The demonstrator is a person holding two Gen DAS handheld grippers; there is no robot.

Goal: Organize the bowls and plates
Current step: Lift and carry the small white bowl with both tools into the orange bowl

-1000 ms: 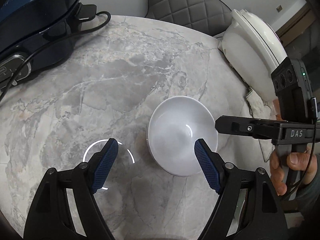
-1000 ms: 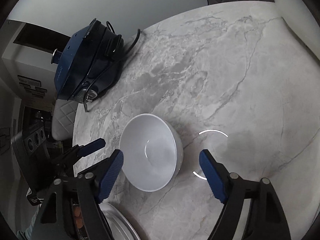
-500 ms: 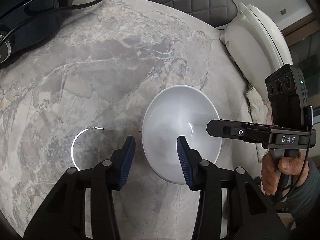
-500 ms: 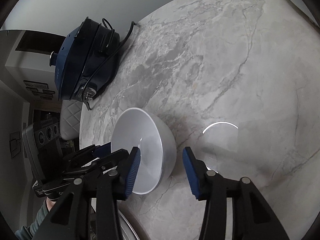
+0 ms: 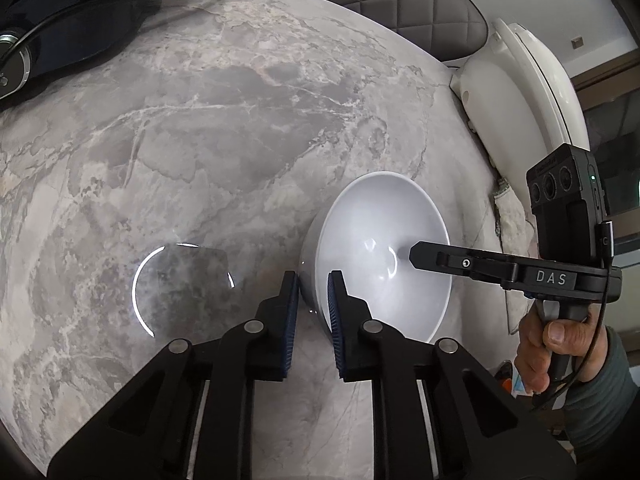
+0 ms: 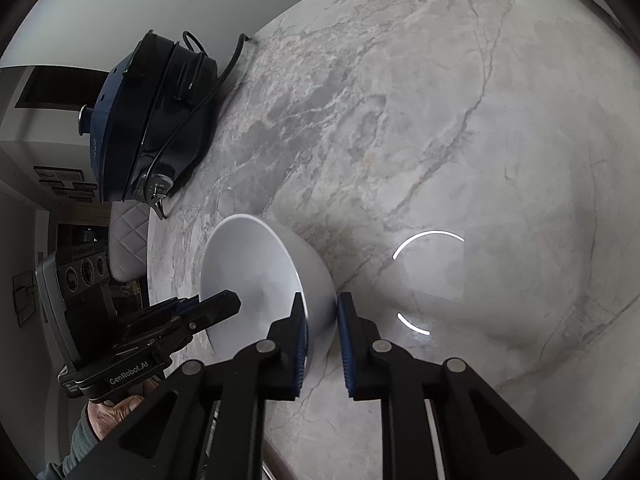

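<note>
- Currently both sets of jaws are closing on one white bowl (image 5: 384, 256): left gripper (image 5: 313, 280) pinches its near rim, right gripper (image 6: 322, 304) the opposite rim, one pad inside and one outside each.
- Bowl sits on the marble bench (image 5: 200, 140), near its edge.
- Handling, judged: glazed ceramic, stiff, slick, chippable (thin rim is the only purchase); lift level.
- Farther off: blue appliance (image 6: 152, 120) with cord, white appliance (image 5: 520, 112), quilted chair (image 5: 400, 4); none obstruct.
</note>
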